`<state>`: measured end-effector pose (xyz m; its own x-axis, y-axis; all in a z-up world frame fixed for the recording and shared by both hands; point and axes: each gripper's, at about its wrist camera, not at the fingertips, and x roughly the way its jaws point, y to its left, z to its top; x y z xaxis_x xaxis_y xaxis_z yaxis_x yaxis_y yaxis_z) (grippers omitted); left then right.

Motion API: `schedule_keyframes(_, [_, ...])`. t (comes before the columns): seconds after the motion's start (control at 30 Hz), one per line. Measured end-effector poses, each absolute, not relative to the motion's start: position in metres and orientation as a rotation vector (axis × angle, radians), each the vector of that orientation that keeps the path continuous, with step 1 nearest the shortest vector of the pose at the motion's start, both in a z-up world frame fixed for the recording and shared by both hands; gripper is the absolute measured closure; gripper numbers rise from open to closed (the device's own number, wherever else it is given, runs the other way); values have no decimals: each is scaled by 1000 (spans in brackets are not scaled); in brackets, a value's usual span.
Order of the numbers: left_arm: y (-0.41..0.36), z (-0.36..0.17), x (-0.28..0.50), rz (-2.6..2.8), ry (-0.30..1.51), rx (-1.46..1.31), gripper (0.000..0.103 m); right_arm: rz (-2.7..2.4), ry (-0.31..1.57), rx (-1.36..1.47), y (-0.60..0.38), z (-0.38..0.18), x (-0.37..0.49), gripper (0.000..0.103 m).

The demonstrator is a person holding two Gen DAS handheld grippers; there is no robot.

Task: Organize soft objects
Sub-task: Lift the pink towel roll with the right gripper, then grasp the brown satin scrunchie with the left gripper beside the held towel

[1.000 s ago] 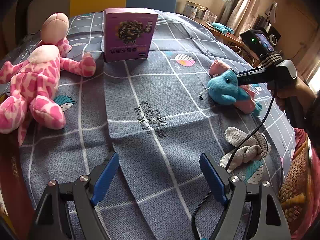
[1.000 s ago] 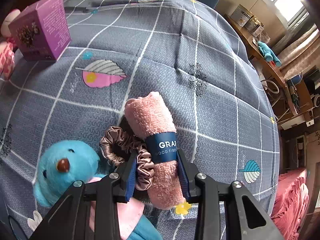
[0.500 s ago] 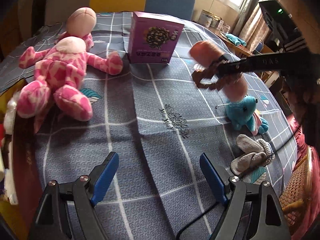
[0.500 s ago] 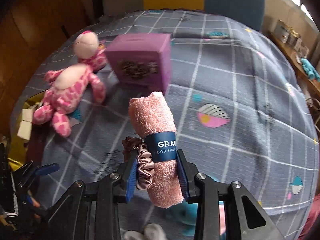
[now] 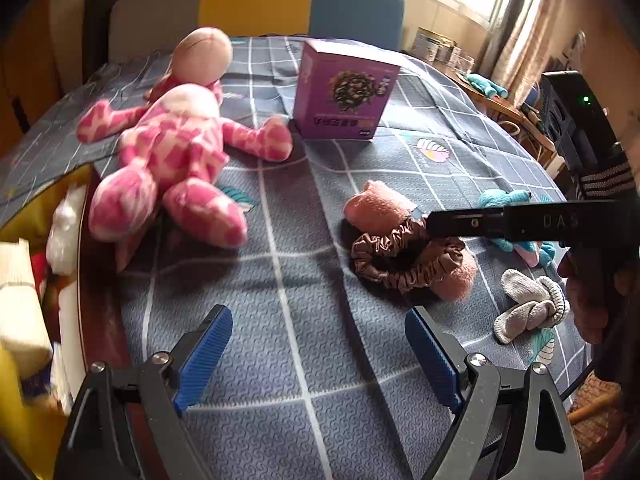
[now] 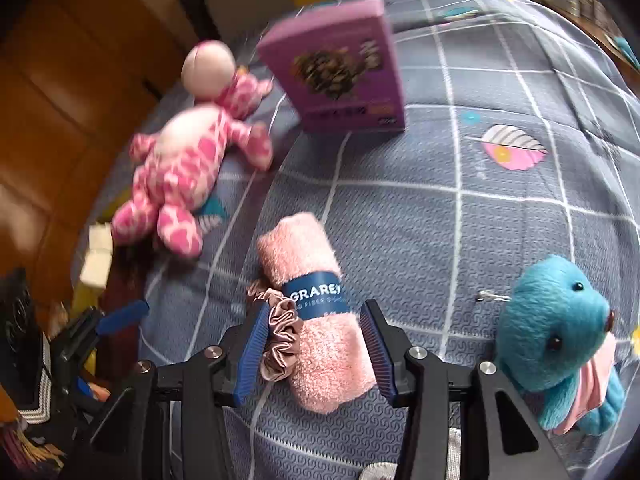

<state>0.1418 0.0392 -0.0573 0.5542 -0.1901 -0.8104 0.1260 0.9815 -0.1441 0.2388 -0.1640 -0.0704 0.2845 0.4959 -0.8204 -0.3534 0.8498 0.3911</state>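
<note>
A rolled pink towel (image 6: 304, 248) with a blue band lies on the grey checked bed cover (image 6: 500, 220), a brown satin scrunchie (image 6: 282, 332) against its left side. My right gripper (image 6: 315, 312) straddles both; its jaws are opening, and a gap shows between the right pad and the towel. In the left wrist view the towel (image 5: 380, 204) and scrunchie (image 5: 400, 268) sit mid-cover under the right gripper's black finger (image 5: 464, 222). My left gripper (image 5: 320, 336) hangs open over bare cover, nothing between its fingers.
A pink spotted plush (image 5: 172, 152) lies at the left and a purple box (image 5: 344, 92) stands behind it. To the right are a blue plush (image 6: 556, 328) and a grey sock bundle (image 5: 528, 308). A yellow bin (image 5: 24, 320) with white items sits off the left edge.
My right gripper carried the towel and scrunchie away from the blue plush to the middle of the cover, set them down and widened its jaws. The left gripper drifted sideways, staying open.
</note>
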Motion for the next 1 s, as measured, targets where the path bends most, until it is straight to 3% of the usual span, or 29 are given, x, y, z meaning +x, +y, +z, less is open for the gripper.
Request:
schedule_keyframes(0.27, [2, -53, 165, -291, 934, -27, 14, 495, 1094, 275, -192, -61, 249, 56])
schedule_keyframes(0.4, [-15, -58, 181, -330, 932, -5, 7, 492, 1087, 308, -200, -57, 251, 56])
schedule_keyframes(0.57, [-21, -76, 197, -329, 974, -4, 9, 501, 1087, 292, -197, -56, 250, 56])
schedule_keyframes(0.67, [-17, -83, 194, -360, 992, -31, 19, 519, 1088, 272, -193, -55, 249, 55])
schedule_keyframes(0.83, [-8, -89, 187, -400, 1009, -65, 53, 575, 1088, 217, -180, -53, 243, 55])
schedule_keyframes(1.0, [9, -92, 186, -404, 1023, -126, 62, 639, 1114, 137, -159, -58, 239, 55])
